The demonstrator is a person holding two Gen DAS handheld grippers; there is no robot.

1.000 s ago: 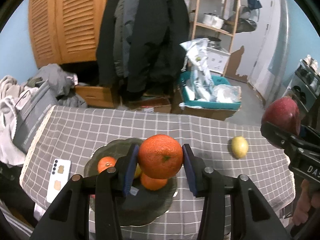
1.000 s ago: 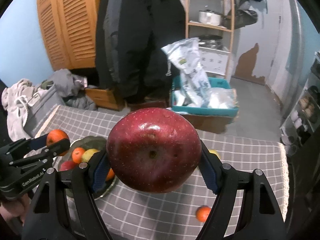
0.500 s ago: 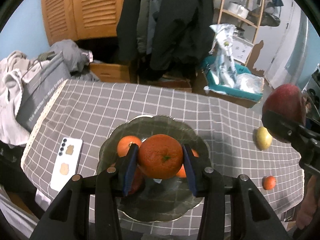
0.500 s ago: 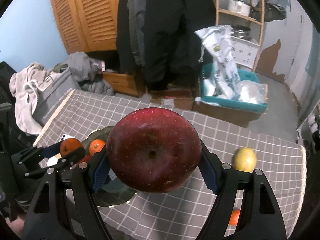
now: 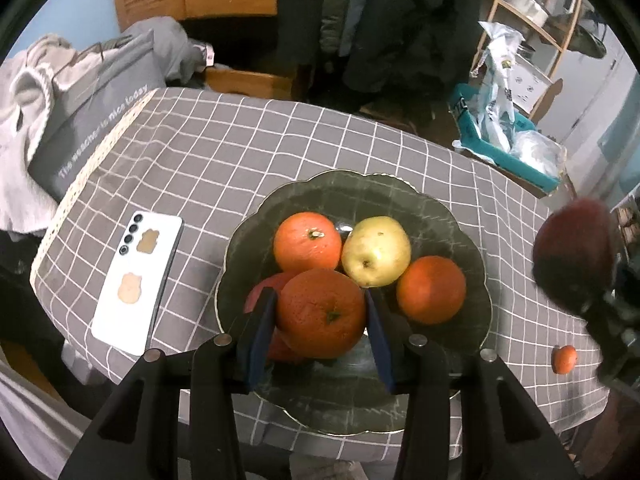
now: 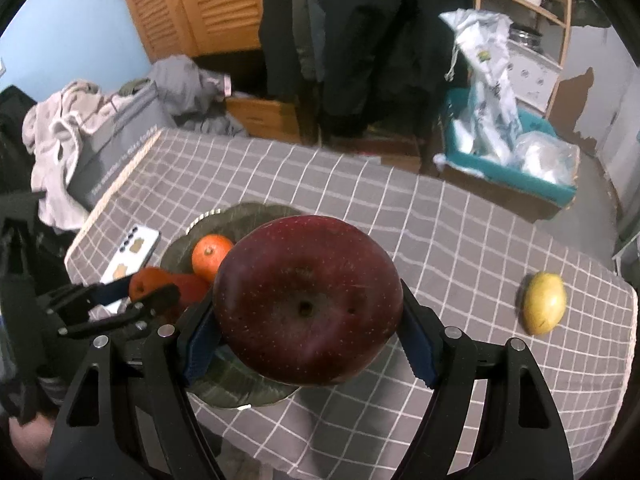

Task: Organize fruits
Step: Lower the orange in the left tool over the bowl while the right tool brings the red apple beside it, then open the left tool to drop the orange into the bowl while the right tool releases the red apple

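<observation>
My left gripper is shut on an orange and holds it low over the dark glass plate. On the plate lie two oranges, a yellow-green apple and a red fruit partly hidden behind the held orange. My right gripper is shut on a large red apple, above the plate's right side; it shows at the right edge of the left wrist view. A yellow fruit and a small orange lie on the cloth to the right.
A white phone lies face down left of the plate. The table has a grey checked cloth. A grey bag and clothes lie off the left edge. A teal bin with bags stands behind the table.
Both grippers have tilted down and moved toward the plate. The left gripper has lowered the orange close to the fruit on it. The right gripper has carried the apple left, over the plate's edge.
</observation>
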